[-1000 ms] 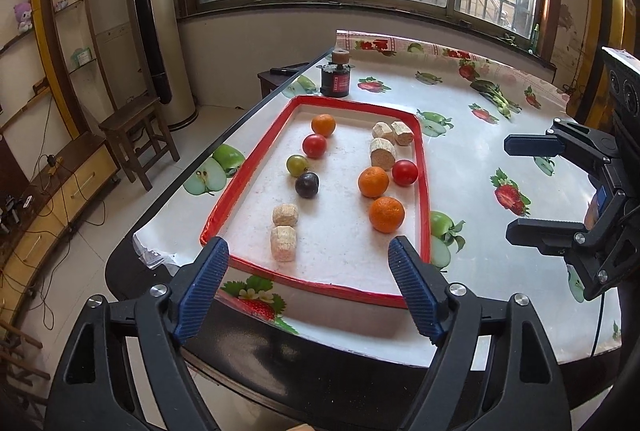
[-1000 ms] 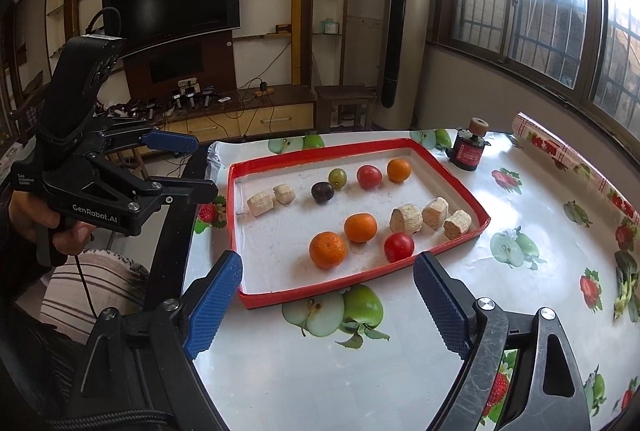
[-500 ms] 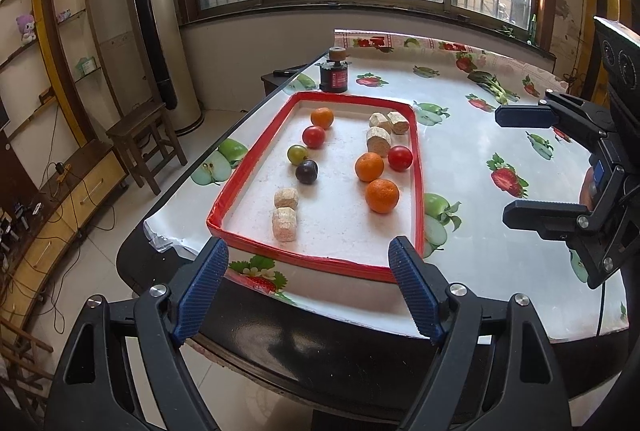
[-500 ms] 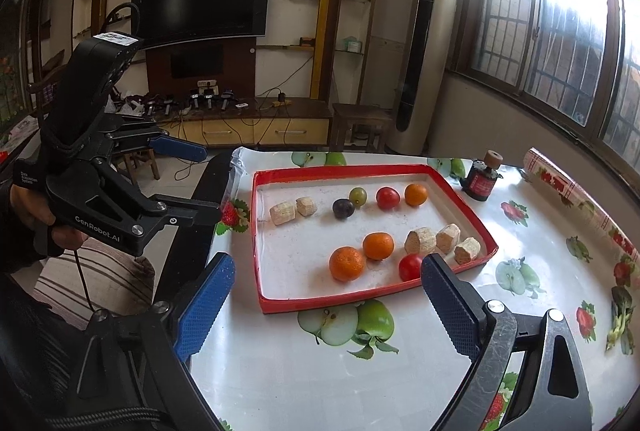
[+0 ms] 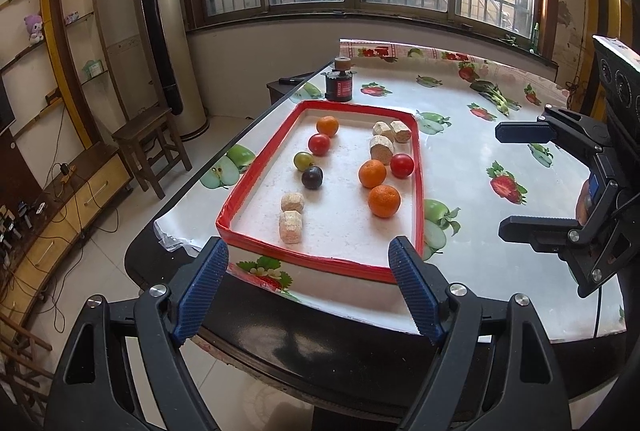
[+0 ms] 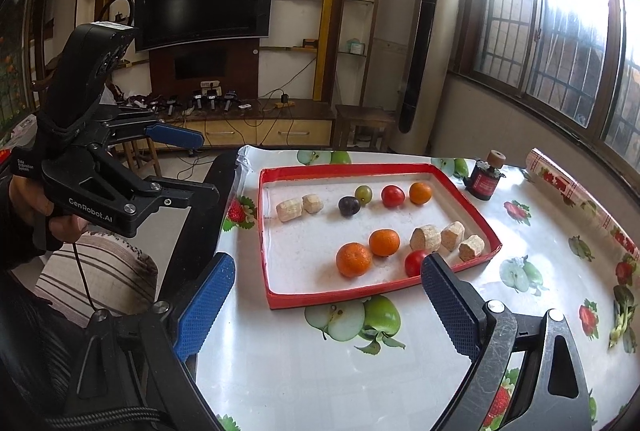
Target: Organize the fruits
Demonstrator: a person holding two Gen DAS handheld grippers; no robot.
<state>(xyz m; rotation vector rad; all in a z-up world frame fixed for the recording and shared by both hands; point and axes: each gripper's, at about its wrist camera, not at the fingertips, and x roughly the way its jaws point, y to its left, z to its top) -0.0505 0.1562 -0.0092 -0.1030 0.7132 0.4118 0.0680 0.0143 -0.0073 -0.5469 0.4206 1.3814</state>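
Note:
A red-rimmed white tray (image 5: 316, 106) (image 6: 344, 302) lies on the table. In it are three oranges (image 5: 384, 201) (image 6: 353, 259), two red tomatoes (image 5: 401, 165) (image 6: 392, 196), a green grape (image 5: 303, 160) (image 6: 363, 193), a dark plum (image 5: 312, 177) (image 6: 349, 206) and several beige cork-like chunks (image 5: 290, 227) (image 6: 425, 238). My left gripper (image 5: 310, 289) is open and empty, held off the table's near edge in front of the tray. My right gripper (image 6: 326, 307) is open and empty, above the tablecloth beside the tray.
The table carries a fruit-print cloth (image 5: 480, 151) (image 6: 540, 263). A small dark jar with a cork lid (image 5: 339, 81) (image 6: 486, 181) stands past the tray. A wooden stool (image 5: 150, 147) and a tall air conditioner (image 5: 166, 31) stand on the floor.
Both grippers have drawn back and up from the tray, so it looks smaller and farther. Both stay open. The fruits have not moved.

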